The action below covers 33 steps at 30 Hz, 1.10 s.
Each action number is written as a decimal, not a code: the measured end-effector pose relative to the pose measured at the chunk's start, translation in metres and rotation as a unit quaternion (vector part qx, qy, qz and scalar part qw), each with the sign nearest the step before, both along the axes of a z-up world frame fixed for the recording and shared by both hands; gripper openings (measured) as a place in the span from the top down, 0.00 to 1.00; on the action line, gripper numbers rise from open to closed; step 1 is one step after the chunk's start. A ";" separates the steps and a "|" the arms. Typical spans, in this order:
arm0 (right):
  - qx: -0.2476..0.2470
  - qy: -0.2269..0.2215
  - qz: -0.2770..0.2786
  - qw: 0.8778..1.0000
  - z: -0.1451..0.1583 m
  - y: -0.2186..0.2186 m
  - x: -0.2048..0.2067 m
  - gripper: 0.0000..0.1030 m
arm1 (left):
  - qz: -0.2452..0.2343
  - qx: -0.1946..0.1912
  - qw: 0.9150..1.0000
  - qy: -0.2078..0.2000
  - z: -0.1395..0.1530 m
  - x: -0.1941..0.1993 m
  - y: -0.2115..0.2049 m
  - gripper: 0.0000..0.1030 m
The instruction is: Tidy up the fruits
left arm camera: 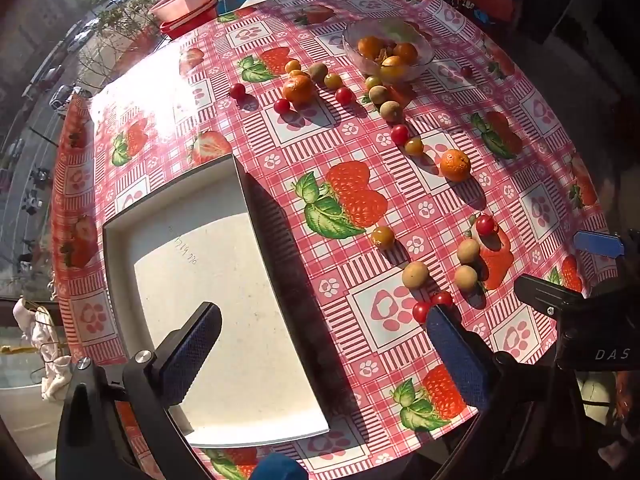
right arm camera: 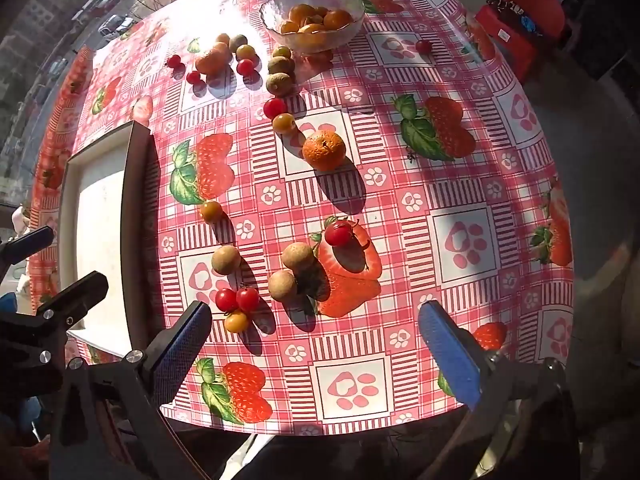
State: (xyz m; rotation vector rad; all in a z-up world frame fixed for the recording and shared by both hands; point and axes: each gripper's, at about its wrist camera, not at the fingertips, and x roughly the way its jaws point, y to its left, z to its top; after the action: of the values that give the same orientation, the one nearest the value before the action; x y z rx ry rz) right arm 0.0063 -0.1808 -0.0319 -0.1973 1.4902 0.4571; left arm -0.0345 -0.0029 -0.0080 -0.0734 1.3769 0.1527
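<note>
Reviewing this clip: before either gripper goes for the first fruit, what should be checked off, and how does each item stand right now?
1. Left gripper open, nothing between its pads: ok.
2. Right gripper open, nothing held: ok.
3. White tray has nothing in it, ready to receive fruit: ok.
4. Glass bowl upright, already holding orange fruits: ok.
5. Nearest fruit separable: the two red cherry tomatoes and a yellow one touch each other, so a clean single pick looks unlikely: not ok.
6. Which fruit belongs in tray or bowl: cannot tell.
</note>
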 end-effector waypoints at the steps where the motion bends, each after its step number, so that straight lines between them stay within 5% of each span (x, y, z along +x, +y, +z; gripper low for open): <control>1: -0.001 0.000 0.002 1.000 0.000 0.001 0.000 0.00 | 0.000 -0.001 1.000 -0.002 0.002 0.001 0.001 0.00; 15: -0.003 -0.014 0.007 1.000 0.010 0.007 0.002 0.00 | -0.019 0.048 0.998 -0.021 0.019 0.008 -0.005 0.00; 24: -0.004 -0.017 0.002 1.000 0.013 0.004 0.002 0.00 | -0.036 0.032 0.999 -0.008 0.015 0.008 -0.009 0.00; 33: -0.004 -0.023 0.005 1.000 0.015 0.004 0.001 0.00 | -0.071 -0.024 0.997 0.017 0.011 0.008 -0.022 0.00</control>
State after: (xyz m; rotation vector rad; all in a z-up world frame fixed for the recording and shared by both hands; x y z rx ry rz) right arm 0.0074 -0.1770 -0.0165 -0.2213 1.4462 0.4523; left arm -0.0268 -0.0251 0.0031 -0.0129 1.4140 0.0034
